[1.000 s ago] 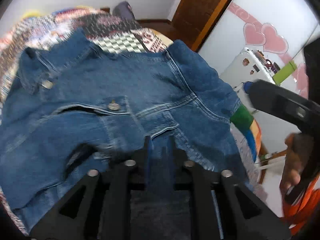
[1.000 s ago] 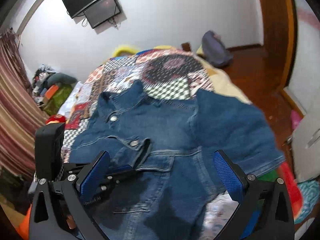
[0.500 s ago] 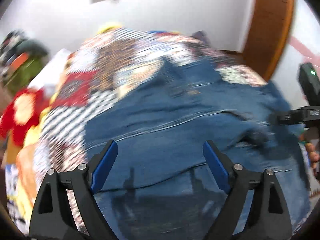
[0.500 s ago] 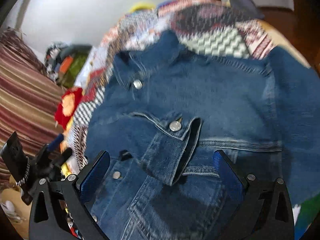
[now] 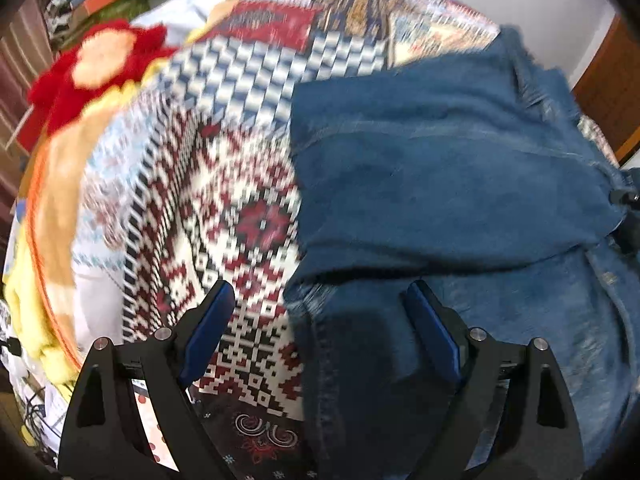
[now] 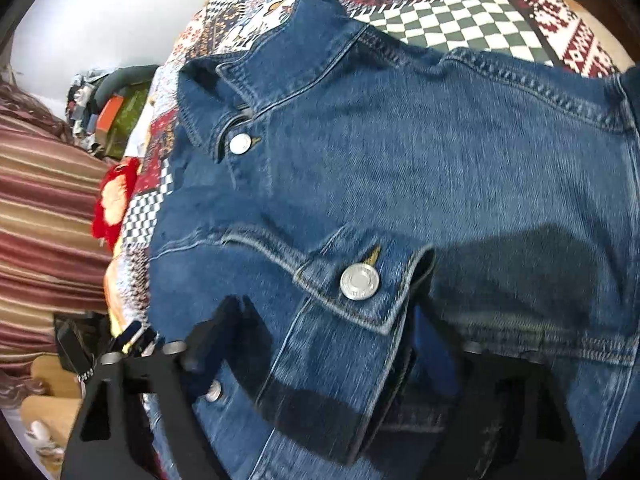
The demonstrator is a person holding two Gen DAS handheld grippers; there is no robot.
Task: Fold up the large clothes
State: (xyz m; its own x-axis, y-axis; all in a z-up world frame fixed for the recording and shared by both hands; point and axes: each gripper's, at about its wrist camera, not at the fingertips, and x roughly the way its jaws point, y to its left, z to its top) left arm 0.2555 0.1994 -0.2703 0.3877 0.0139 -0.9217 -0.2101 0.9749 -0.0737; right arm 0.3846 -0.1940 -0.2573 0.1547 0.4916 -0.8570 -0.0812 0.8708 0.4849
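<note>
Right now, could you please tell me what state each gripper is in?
Left gripper: open, holding nothing, over the jacket's left edge.
Right gripper: jaws closing around the sleeve cuff; not yet clamped, as far as I can tell.

1. The left wrist camera sits just behind its left hand-held gripper [image 5: 316, 336] and looks steeply down at the bed, close over the patchwork quilt [image 5: 224, 208]. The denim jacket [image 5: 460, 200] fills the frame from 12 to 5 o'clock.
2. The right wrist camera rides behind the right hand-held gripper [image 6: 328, 344], also tilted down and nearer still, the jacket [image 6: 440, 160] filling most of the frame and its sleeve cuff [image 6: 352, 292] lying over the fingers.
3. Both views share the jacket, the quilt [image 6: 460, 16] and a red-and-cream crocheted piece [image 5: 96, 64] [image 6: 114, 204], at 10 o'clock in the left view and 9 o'clock in the right.
4. A black part at the 3 o'clock edge of the left view cannot be identified.
</note>
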